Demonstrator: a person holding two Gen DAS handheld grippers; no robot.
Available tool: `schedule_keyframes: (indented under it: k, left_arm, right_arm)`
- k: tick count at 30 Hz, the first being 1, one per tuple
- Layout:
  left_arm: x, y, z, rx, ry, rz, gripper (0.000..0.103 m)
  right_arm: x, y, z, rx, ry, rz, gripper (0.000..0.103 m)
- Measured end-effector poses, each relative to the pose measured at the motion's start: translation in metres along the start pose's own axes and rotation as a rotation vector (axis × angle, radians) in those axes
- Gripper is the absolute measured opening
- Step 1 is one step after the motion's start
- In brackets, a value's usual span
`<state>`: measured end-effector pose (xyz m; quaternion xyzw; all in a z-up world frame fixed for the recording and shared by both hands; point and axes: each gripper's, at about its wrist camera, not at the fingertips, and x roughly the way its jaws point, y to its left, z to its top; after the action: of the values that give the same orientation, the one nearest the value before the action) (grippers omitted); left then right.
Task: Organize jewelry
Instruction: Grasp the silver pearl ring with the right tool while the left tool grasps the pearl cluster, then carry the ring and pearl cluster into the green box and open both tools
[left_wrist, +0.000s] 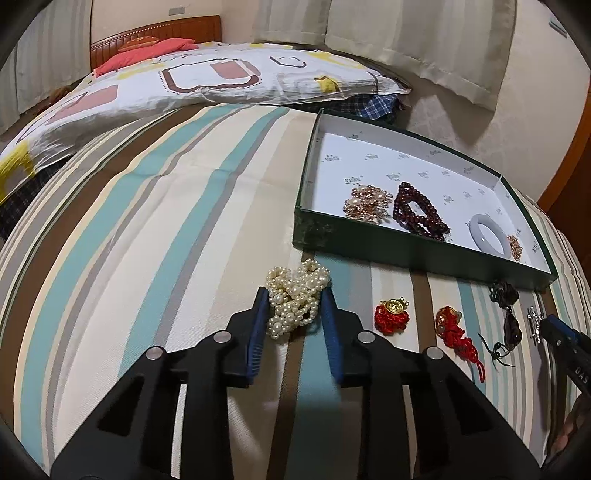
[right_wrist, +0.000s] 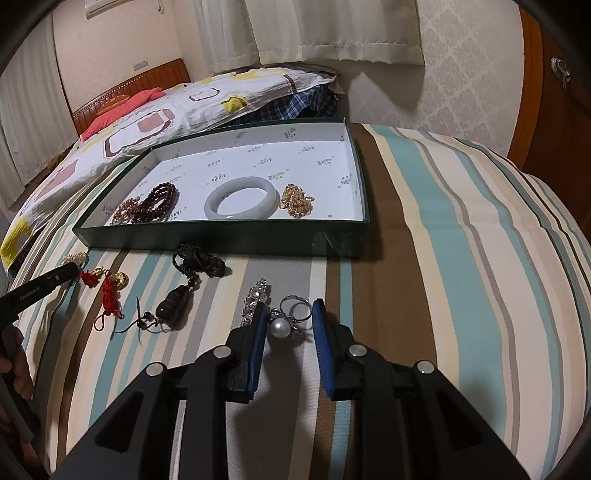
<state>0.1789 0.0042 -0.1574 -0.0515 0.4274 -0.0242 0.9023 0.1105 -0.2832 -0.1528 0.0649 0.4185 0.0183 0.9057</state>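
Bedside view, 2 hand-held grippers working over a striped bedspread (left_wrist: 155, 206). The left gripper (left_wrist: 295, 306) is pinching a heaped pearl strand (left_wrist: 295, 299); its blue pads (left_wrist: 258, 325) are pressing the bunch from both sides, with the jaws narrowed but not fully together. The heap is lying on the cloth, just in front of the green box (left_wrist: 417, 254), which is already holding a gold-and-pearl cluster (left_wrist: 367, 203), a dark red bead bracelet (left_wrist: 419, 210), a pale bangle (left_wrist: 491, 232) and a small gold chain (right_wrist: 297, 201).

The right gripper (right_wrist: 290, 319) is bracketing a pearl ring (right_wrist: 279, 328). Its jaws are set narrow, yet a gap is showing on the right-hand side, so a firm hold cannot be told. A crystal piece (right_wrist: 255, 295) is lying against its left pad.

Still waiting on the cloth: 2 red knotted charms (left_wrist: 391, 314) (left_wrist: 456, 332) and a dark corded pendant (left_wrist: 509, 325).

Hazards, as judged from here: only the near loops of the strand are being clamped, so on lifting, loose coils are likely to trail, snag the box wall or slip free. The ring is small and round-topped, and may squirt out sideways or roll into a fold. The crystal piece may be dragged along with it.
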Motion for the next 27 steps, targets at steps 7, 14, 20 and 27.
schedule_keyframes:
  k: [7,14,20,27]
  left_arm:
    - [-0.010,-0.002,-0.002,0.007,-0.038,0.006,0.026]
    - [-0.032,-0.009,0.006,0.012,-0.086,-0.029,0.026]
    - [-0.051,-0.025,0.026,0.029,-0.148,-0.078,0.026]
    - [-0.051,-0.045,0.060,0.058,-0.208,-0.111,0.026]
  right_arm:
    - [-0.003,-0.002,0.001,0.005,-0.017,0.003,0.026]
    - [-0.018,-0.001,0.010,0.012,-0.065,0.011,0.026]
    - [-0.028,0.004,0.027,0.000,-0.119,0.024,0.026]
    - [-0.031,0.013,0.064,-0.038,-0.198,0.037,0.026]
